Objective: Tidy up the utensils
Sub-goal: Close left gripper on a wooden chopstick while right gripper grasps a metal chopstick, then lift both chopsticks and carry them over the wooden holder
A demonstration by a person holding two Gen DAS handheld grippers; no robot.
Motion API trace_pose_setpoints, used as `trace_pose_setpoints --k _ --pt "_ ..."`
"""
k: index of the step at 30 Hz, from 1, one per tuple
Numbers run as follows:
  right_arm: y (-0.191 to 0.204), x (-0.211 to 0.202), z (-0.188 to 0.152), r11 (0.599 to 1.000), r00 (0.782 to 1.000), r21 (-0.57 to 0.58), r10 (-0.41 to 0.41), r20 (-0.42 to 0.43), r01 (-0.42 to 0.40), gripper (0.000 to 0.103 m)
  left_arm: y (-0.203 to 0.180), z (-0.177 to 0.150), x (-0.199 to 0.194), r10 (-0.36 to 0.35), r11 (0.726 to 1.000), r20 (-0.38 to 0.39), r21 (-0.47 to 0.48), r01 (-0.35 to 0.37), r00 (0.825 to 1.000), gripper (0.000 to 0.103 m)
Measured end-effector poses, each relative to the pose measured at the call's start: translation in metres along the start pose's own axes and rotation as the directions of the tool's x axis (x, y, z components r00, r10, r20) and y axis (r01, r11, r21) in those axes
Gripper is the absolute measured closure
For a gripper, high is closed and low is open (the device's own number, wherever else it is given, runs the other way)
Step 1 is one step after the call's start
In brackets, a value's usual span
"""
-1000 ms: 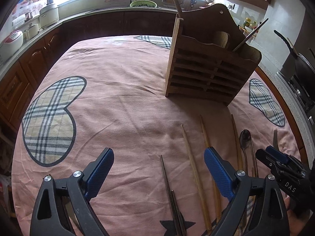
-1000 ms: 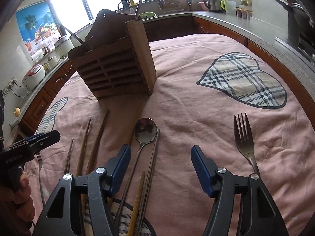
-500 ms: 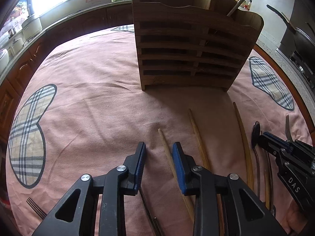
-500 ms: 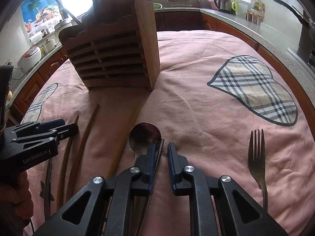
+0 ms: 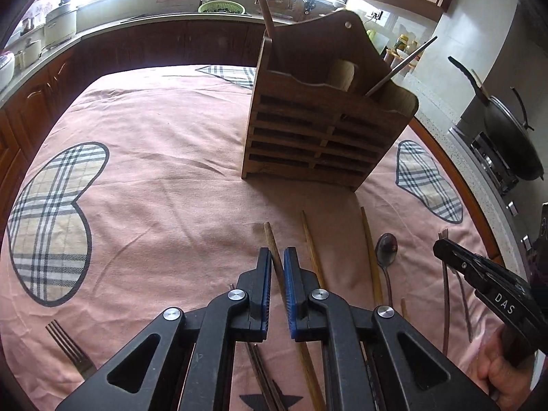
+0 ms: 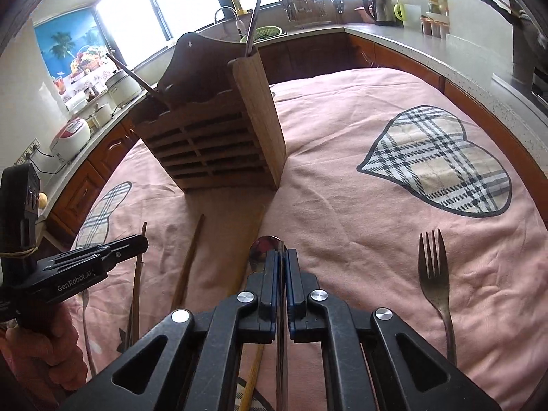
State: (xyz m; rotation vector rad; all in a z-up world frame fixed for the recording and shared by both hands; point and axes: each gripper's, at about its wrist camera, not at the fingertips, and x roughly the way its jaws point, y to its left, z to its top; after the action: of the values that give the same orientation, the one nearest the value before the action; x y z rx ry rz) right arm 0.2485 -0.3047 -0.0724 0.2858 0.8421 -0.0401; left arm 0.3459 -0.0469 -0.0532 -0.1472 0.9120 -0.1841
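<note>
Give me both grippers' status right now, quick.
Left gripper: closed on a wooden chopstick.
Right gripper: closed on a thin metal chopstick, beside the spoon.

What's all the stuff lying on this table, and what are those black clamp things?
tablecloth: one, pink with plaid hearts, covers the table
wooden holder: one, brown, slatted, stands mid-table
standing sticks: two, one grey and one brown, poke out of the holder's top
loose chopsticks: at least two, wooden, on the cloth in front of the holder
spoon: one, silver, right of the chopsticks
forks: two, dark metal, one far right, one far left
left gripper: black with blue pads, shut on a wooden chopstick
right gripper: same build, shut on a thin metal stick beside the spoon
</note>
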Motion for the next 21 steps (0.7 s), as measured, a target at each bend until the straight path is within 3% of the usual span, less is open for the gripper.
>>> trace_pose_setpoints --k 7,21 --pt "0.006 -0.034 0.006 0.999 0.997 0.005 0.041 0.07 -0.042 0.099 0.018 -0.011 -0.052 -0.048 0.998 0.084 -0.023 0.05 0.995 0.097" --pt "0.025 -0.102 0.012 0.996 0.975 -0.03 0.089 0.204 -0.085 0.099 0.015 -0.04 -0.14 -0.101 0.995 0.194 0.01 0.101 0.976 0.098"
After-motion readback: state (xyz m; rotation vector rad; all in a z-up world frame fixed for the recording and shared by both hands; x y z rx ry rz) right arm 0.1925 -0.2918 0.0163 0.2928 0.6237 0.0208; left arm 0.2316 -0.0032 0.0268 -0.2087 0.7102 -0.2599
